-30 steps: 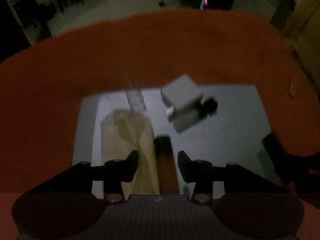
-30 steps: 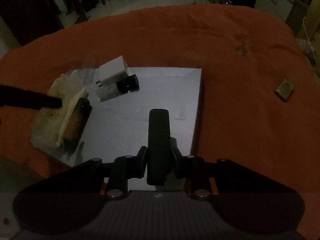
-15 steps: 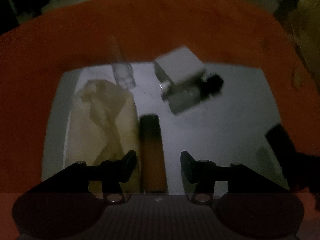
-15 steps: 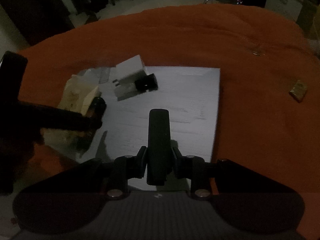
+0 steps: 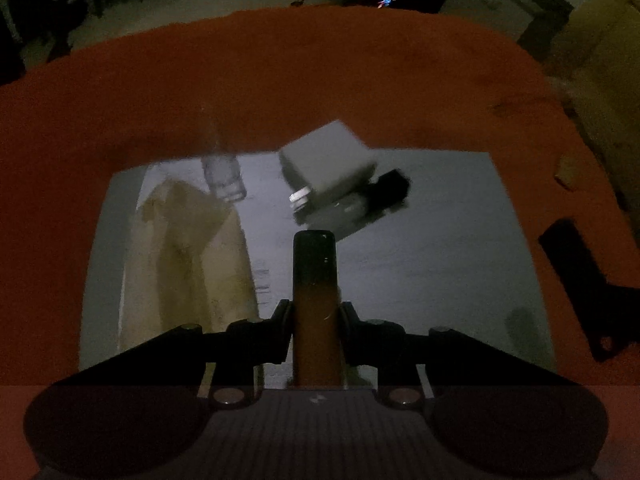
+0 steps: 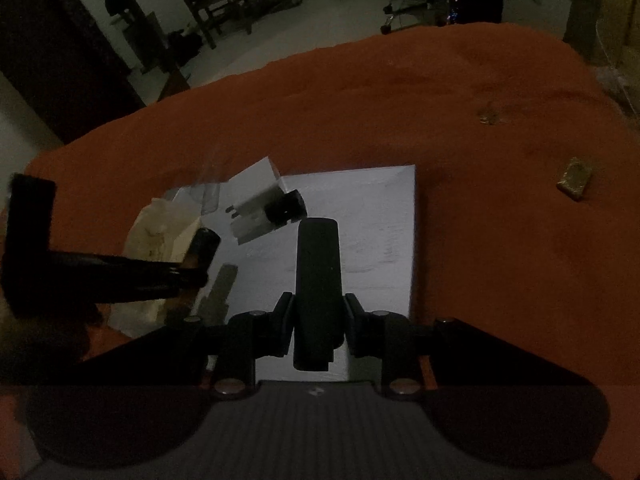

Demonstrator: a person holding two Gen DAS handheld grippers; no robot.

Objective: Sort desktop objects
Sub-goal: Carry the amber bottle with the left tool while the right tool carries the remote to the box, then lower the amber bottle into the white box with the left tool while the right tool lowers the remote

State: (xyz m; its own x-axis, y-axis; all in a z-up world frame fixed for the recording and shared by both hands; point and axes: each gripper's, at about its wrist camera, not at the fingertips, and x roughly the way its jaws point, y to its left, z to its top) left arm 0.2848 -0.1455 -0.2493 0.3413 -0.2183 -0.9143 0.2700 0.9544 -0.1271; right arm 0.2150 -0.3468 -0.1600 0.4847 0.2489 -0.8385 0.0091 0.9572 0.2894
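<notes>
The left gripper [image 5: 316, 316], low in the centre of its frame, has its black fingers [image 5: 280, 320] clamped on a slim tube [image 5: 314, 280], amber-bodied with a dark rounded cap, held lengthwise and pointing up the frame. The right gripper [image 6: 318, 320], likewise low centre, has its fingers [image 6: 284, 324] pressed on a flat, matte black bar [image 6: 318, 280] with rounded corners, also pointing away from the camera.

Under both lies a smooth grey sheet [image 5: 440, 272] spread on a desk covered in coarse orange cloth [image 5: 320, 80]. At mid-left of the left view a crumpled, cream-coloured paper wrapper [image 5: 188, 264] lies on the sheet, and a clear plastic piece [image 5: 222, 176] sits just above it, blurred. Upper centre, a white boxy charger [image 5: 328, 164] with metal prongs rests tilted on the sheet, touching a small black block [image 5: 390, 188].

In the right view the left gripper enters from the left edge as a dark L-shaped shape, partly covering the wrapper. At the right of that frame a small tan rectangular item [image 6: 575, 178] and a smaller speck [image 6: 489, 114] lie apart on the cloth. No writing is legible in the dim light.
</notes>
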